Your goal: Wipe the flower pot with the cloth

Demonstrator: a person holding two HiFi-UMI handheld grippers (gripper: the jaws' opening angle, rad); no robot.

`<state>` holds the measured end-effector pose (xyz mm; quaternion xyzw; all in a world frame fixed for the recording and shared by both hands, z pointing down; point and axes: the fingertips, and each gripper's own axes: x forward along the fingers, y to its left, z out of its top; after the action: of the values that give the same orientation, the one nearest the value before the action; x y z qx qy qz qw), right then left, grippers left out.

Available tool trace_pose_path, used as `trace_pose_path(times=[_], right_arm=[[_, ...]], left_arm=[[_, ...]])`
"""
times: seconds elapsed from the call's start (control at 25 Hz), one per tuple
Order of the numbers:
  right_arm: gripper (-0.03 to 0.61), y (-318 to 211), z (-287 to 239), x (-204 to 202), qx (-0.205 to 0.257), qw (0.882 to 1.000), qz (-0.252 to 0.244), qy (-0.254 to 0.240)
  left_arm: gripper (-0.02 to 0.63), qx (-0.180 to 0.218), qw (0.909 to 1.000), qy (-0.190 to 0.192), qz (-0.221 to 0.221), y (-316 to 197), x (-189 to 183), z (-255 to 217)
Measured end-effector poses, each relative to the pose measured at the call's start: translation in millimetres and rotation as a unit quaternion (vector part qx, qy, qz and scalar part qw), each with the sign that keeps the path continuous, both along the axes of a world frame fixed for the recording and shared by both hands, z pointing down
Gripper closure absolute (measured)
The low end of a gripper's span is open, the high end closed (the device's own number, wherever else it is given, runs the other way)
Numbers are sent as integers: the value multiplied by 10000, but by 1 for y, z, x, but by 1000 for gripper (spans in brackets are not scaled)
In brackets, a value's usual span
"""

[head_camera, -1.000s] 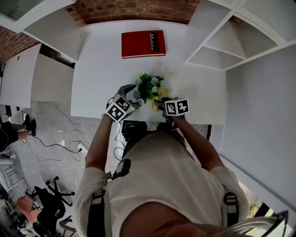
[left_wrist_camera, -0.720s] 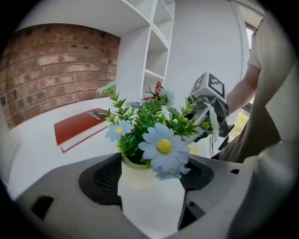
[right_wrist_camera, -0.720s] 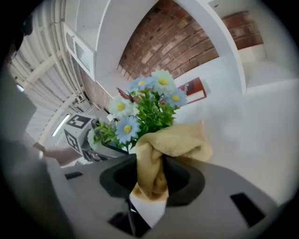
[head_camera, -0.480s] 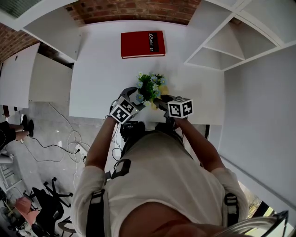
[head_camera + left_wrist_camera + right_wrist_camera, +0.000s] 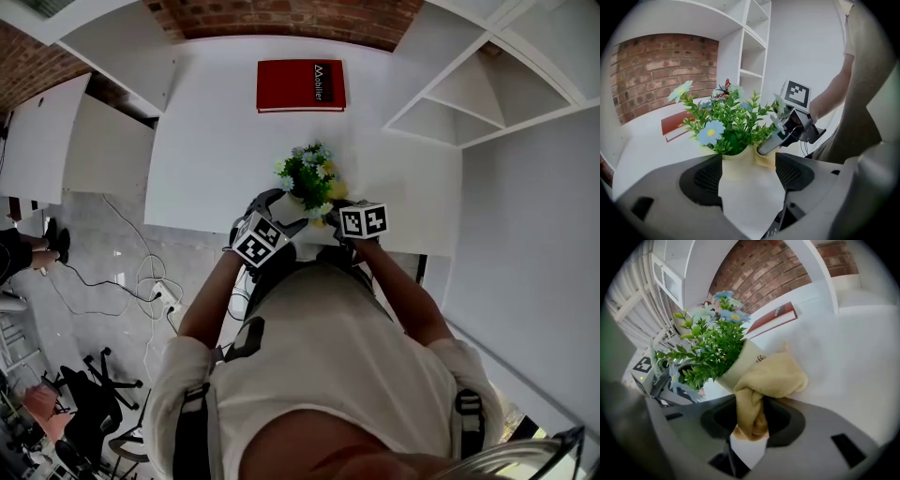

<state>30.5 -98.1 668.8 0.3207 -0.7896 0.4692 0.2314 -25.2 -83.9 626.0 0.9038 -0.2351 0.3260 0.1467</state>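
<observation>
The cream flower pot [image 5: 736, 164] with green leaves and pale flowers [image 5: 307, 173] stands near the table's front edge. It leans to the left in the right gripper view [image 5: 740, 364]. My left gripper [image 5: 747, 164] is shut on the pot, with a pad on each side of it. It reaches in from the pot's left in the head view [image 5: 286, 211]. My right gripper [image 5: 752, 411] is shut on the bunched yellow cloth [image 5: 771, 376], which presses on the pot's side. In the head view the cloth [image 5: 335, 192] peeks out right of the plant, beside the right gripper [image 5: 330, 211].
A red book [image 5: 300, 84] lies at the back of the white table [image 5: 216, 141]. White shelves [image 5: 469, 94] stand at the table's right. The table's front edge runs just under both grippers. On the floor to the left lie cables.
My left gripper has slid toward me and in under the plant. The pot has come slightly nearer to the front edge. My right gripper keeps its grip on the cloth.
</observation>
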Motion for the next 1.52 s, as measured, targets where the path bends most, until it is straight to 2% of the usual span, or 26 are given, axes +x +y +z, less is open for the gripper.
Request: trace_pose_path(times=[0.2,0.36,0.48,0.68,0.96,1.12,1.24,1.36,1.52], right_arm=[[430,1,-9,0,54,9999,-64,-79],[429,-10,-48,-8,399,9981,48,-473],[428,-15,-65,-11,522,9963,228,-649],[430,-7,-50,-8,303,9972,414,-548],[430,7,-5,-10,-308,9977,488,-363],[430,9,-2,-10,-316,9976,488,-373],[430,9,-5,-9,-309,9977,454,-393],[430,7,-21,-7,-156,9971,446,-596],[430,-1,-57,-11,84,9918,464,-1184]], left_arm=[[273,20,9994,138,-323,-18,-12,-10],[273,-164,9997,50,-174,-14,-10,1],[273,-140,9997,125,-175,-10,-5,-4],[273,-144,9995,216,-167,-1,1,-8],[273,-119,9993,287,-191,-1,3,-6],[273,-146,9995,273,-113,1,4,-7],[273,-26,9997,152,-185,-7,-7,-7],[273,146,9996,130,-214,-26,-22,-18],[253,251,9997,20,81,-51,-29,-24]])
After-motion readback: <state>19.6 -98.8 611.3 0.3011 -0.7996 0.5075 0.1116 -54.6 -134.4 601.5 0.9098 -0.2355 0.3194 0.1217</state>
